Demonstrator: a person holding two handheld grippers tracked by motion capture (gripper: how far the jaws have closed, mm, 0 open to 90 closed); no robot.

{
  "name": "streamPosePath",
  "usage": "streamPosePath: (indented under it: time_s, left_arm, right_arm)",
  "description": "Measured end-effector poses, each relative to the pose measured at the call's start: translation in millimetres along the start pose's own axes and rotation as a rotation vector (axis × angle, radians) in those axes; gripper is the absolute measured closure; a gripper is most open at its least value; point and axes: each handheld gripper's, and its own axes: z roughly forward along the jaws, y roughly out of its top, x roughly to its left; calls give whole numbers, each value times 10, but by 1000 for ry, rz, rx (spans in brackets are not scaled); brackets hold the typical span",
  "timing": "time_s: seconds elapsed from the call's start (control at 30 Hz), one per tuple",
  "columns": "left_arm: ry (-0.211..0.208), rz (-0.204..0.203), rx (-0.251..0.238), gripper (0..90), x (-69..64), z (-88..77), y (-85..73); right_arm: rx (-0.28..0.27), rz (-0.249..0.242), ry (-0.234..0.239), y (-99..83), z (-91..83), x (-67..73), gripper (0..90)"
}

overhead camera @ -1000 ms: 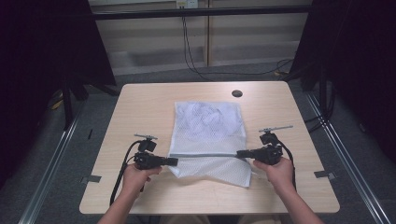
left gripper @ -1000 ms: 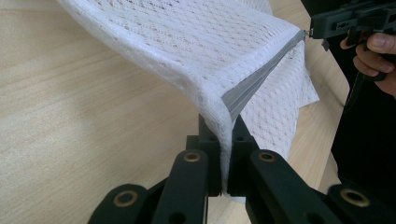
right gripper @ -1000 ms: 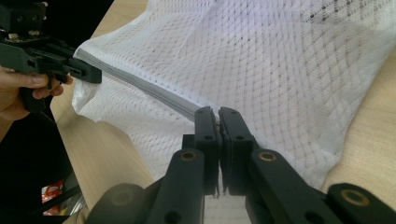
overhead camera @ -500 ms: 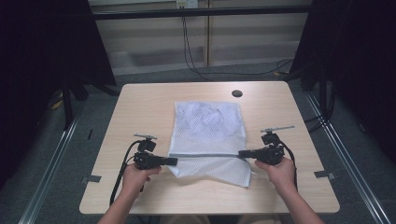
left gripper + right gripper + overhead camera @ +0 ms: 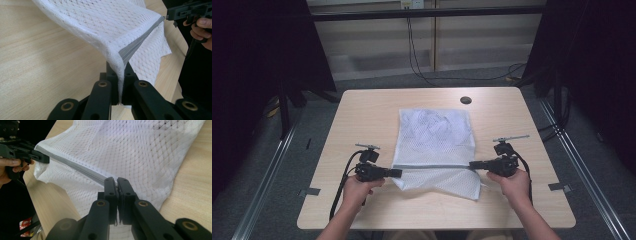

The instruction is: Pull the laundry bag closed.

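One white mesh laundry bag (image 5: 434,145) of soft open-weave netting lies on the pale wood-grain desk (image 5: 362,115), roughly midway between the desk's left and right edges and nearer its front edge than its back one. The netting shows a regular pattern of small holes and hangs in loose folds. One grey zipper strip (image 5: 432,166) runs straight across the bag's near part, pulled taut between the two tools, and the flap of mesh below it drapes down toward the desk's front edge. Inside the bag, towards its far end, a crumpled pale shape shows through the netting; what it is cannot be told.

There are two tools, both of black plastic with linked arms and brass-coloured pivots. The left gripper (image 5: 396,172), held in the person's left hand (image 5: 357,187), has its jaws clamped on the left end of the zipper seam; in the left gripper view (image 5: 120,82) the white mesh and the grey strip are pinched between the two flat black pads. The right gripper (image 5: 473,164), held in the right hand (image 5: 509,182), has its jaws closed on the right end of the same seam, the fabric squeezed in the narrow gap between them in the right gripper view (image 5: 117,185).

One small round dark hole (image 5: 465,100) sits in the desk near its back right corner
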Motion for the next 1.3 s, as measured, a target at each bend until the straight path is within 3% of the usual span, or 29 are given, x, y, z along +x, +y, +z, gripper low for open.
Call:
streamPosePath:
  time_s: [1.3]
  left_arm:
    - [13, 11, -3, 885, -3, -38, -5]
  right_arm:
    - [-9, 33, -30, -45, -108, -89, 870]
